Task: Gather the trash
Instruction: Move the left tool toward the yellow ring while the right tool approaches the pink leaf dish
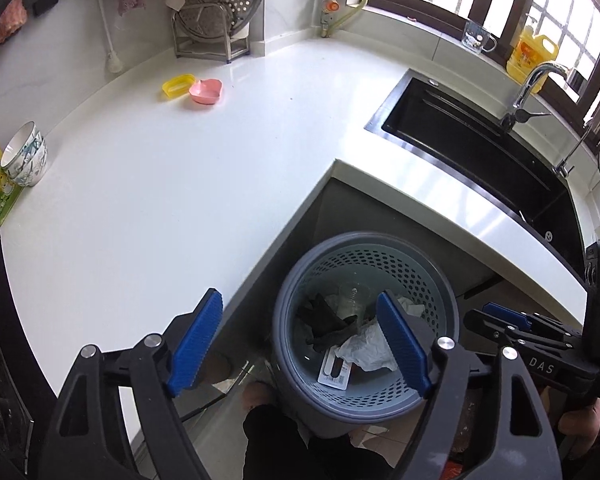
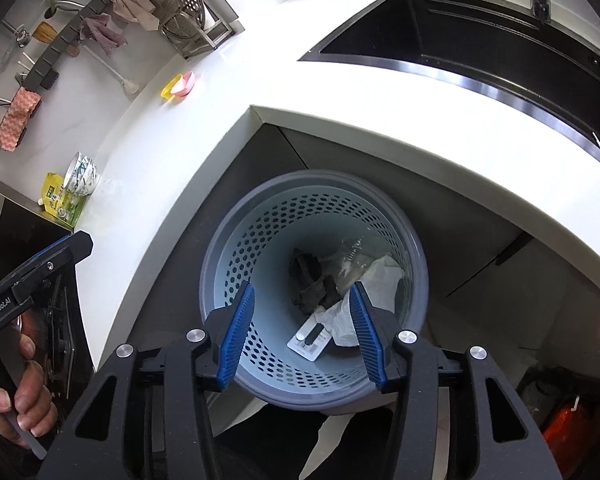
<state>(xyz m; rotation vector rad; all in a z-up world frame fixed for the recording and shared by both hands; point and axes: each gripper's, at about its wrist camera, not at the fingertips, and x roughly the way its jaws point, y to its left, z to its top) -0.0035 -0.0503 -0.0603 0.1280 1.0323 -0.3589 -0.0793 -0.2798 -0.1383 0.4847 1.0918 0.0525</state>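
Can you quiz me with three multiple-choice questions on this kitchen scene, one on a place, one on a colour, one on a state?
1. Where does the trash bin stand?
A. on the counter
B. on the floor in the counter's inner corner
C. in the sink

2. What colour is the small dish beside the yellow dish?
A. pink
B. green
C. black

3. How do the jaws of the right gripper stand?
A. shut on paper
B. shut, empty
C. open, empty

Answers: 1 B, the bin sits below the white counter edge. 2 A, it is plainly pink. 3 C, its blue pads are apart above the bin with nothing between.
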